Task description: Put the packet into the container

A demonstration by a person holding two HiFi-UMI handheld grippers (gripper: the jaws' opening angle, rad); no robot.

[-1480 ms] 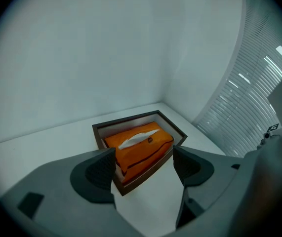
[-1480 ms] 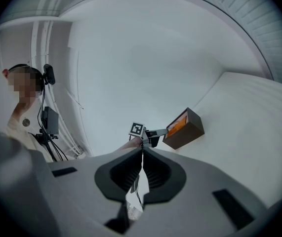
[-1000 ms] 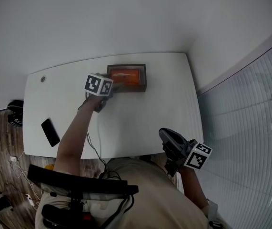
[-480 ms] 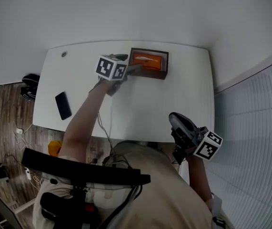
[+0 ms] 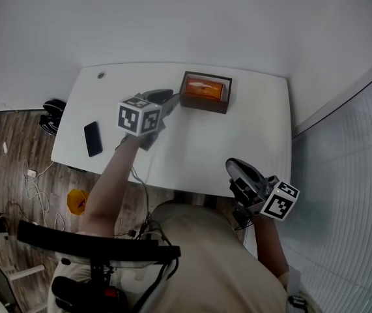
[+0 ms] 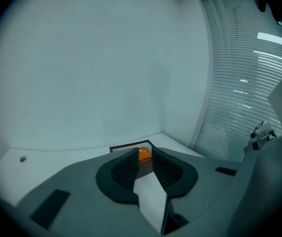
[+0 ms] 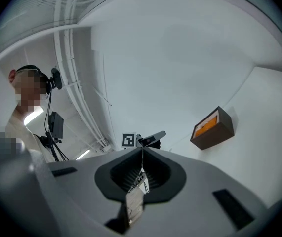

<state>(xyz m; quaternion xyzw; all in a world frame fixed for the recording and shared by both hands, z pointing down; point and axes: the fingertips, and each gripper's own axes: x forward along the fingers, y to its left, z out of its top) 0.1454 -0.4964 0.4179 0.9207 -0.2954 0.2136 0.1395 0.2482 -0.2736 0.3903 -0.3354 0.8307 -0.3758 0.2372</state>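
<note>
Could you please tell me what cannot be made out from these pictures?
Packet print: too small in the head view.
Container floor: covered by the packet in the head view.
Phone screen: dark and small in the head view.
Table near edge: partly hidden by the person's torso in the head view.

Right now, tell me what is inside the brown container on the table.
An orange packet lies inside the container, covering most of its floor. Nothing else shows in there. Anything beneath the packet is covered by it and cannot be seen.
</note>
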